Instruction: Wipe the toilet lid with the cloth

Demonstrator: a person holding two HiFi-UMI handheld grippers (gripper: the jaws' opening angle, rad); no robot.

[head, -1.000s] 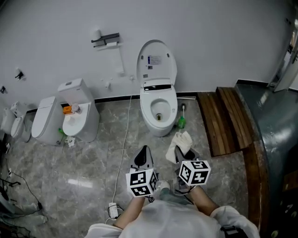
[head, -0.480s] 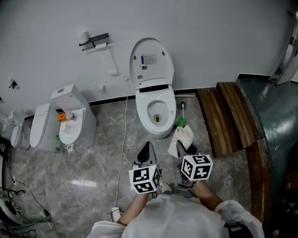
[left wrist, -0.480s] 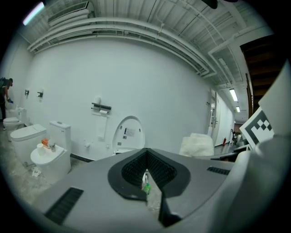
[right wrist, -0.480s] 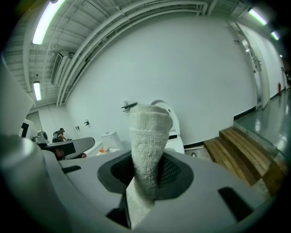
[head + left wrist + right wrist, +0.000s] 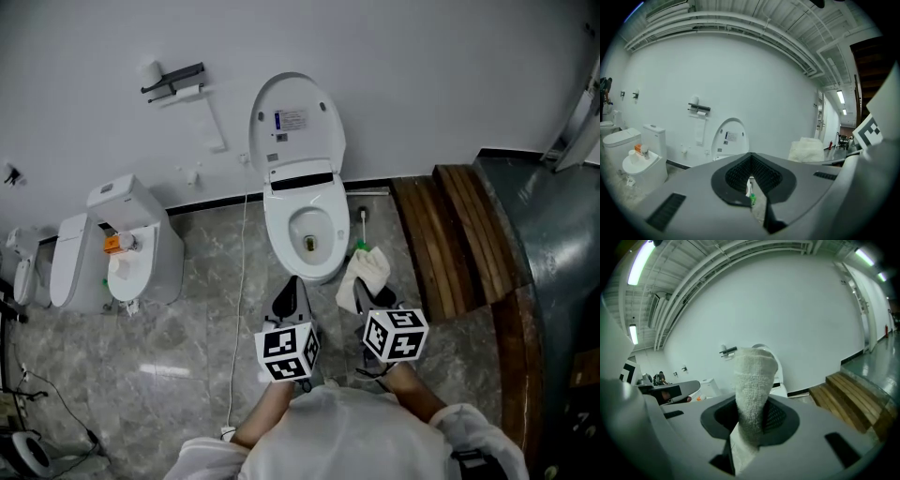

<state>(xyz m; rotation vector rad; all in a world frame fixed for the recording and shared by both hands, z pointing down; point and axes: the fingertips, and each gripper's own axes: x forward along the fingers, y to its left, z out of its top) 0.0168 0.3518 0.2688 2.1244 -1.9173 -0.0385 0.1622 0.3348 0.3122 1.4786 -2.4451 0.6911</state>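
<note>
Both hand-held grippers (image 5: 292, 286) (image 5: 360, 300) nearer toilet (image 5: 278, 228); cloth (image 5: 367, 271) still clamped.

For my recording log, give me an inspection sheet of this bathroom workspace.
Surface: floor, grey marbled tile.
Job's things: toilet lid raised against the wall; cloth in front of the bowl.
Clutter: second toilet at left, orange item on it; green item beside the bowl.
Grippers: left gripper shut, empty; right gripper shut on the cloth.
Cables: white cable across the floor.
Surroundings: paper holder, wooden steps at right.
</note>
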